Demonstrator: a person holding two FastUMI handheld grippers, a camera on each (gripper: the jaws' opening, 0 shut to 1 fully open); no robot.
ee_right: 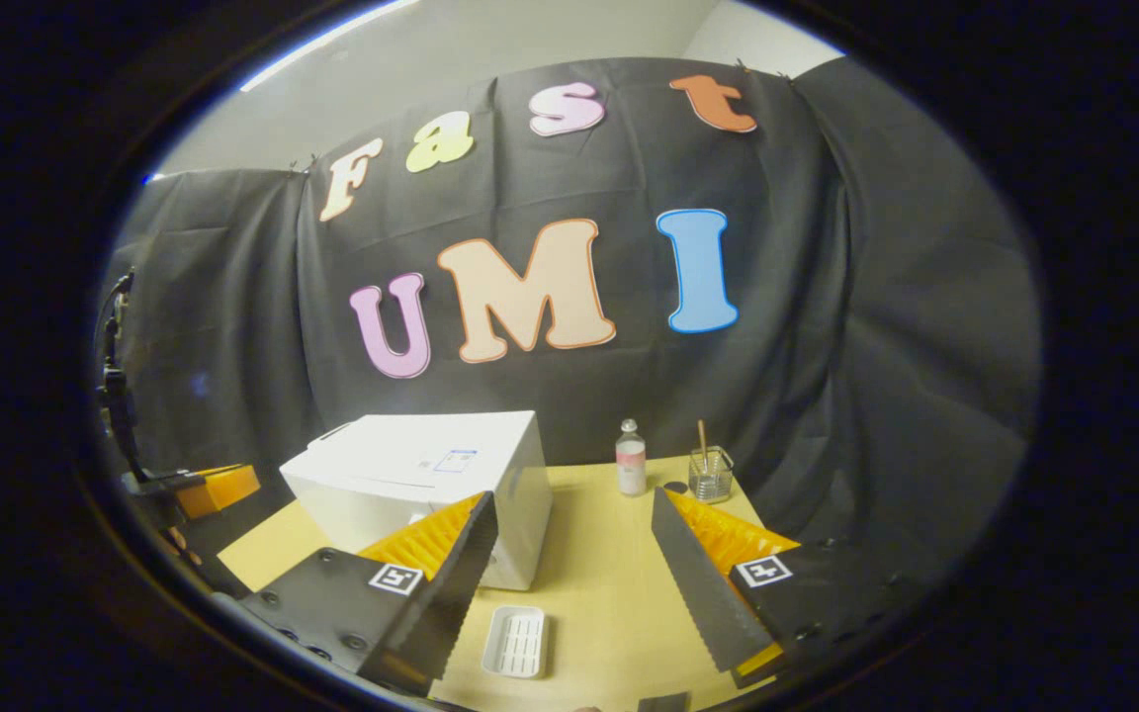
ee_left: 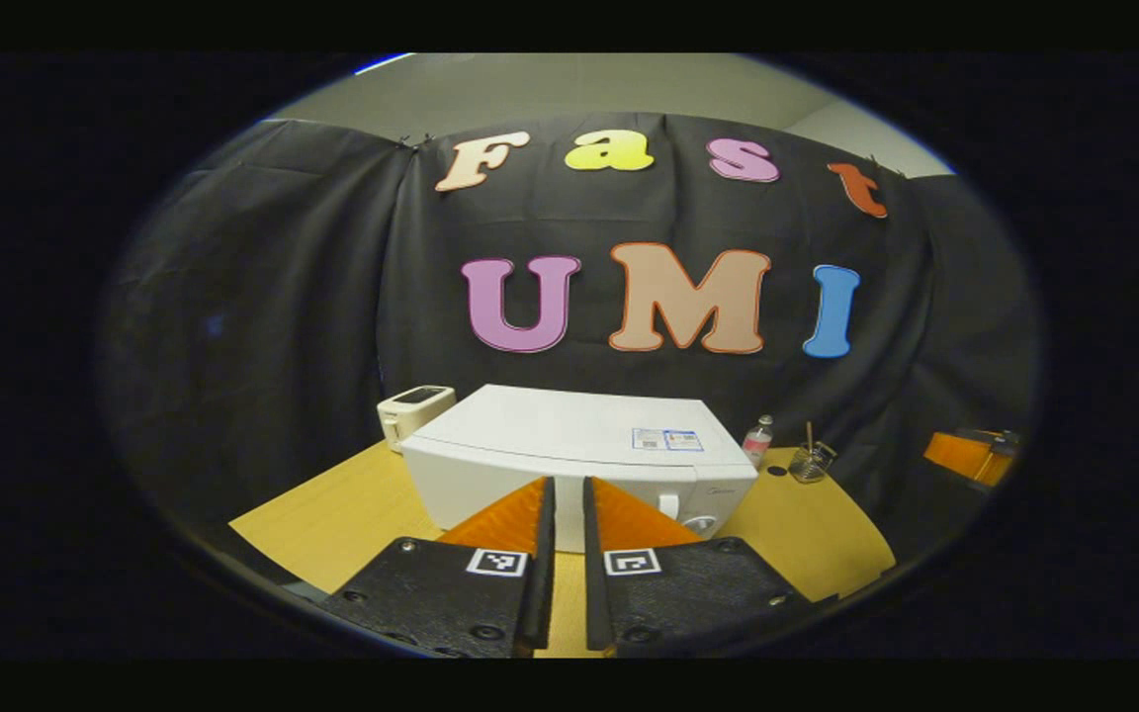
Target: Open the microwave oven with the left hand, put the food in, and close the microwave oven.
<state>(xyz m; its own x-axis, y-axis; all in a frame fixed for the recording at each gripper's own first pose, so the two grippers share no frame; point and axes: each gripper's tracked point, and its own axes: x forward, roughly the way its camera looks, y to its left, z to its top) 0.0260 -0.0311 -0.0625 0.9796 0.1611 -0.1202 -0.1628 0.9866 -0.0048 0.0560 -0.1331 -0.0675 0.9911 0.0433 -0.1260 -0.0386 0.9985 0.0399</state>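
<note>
In the left gripper view, the left gripper [ee_left: 568, 494] sits low in the foreground with its two fingers drawn nearly together, only a thin slit between them and nothing held. Straight ahead of it stands the white box-shaped microwave oven [ee_left: 569, 450] on the light wooden table [ee_left: 817, 539], its door closed and its control knob at the front right corner. A small white toaster-like appliance [ee_left: 413, 407] stands at the microwave's back left corner. To the microwave's right are a small clear bottle with a pink label [ee_left: 757, 440] and, just beyond it, a clear glass jar holding a stick [ee_left: 812, 460]. The other gripper [ee_left: 970, 455] shows at the far right edge, off the table, too small to tell how its jaws stand. In the right gripper view, the right gripper [ee_right: 574, 519] hovers over the table's near edge with its fingers spread wide apart and empty. Between them, on the table, lies a small white ribbed rectangular tray [ee_right: 515, 641], just in front of the microwave's near corner; whether it carries food cannot be told. The bottle and jar stand side by side at the table's far edge.
</note>
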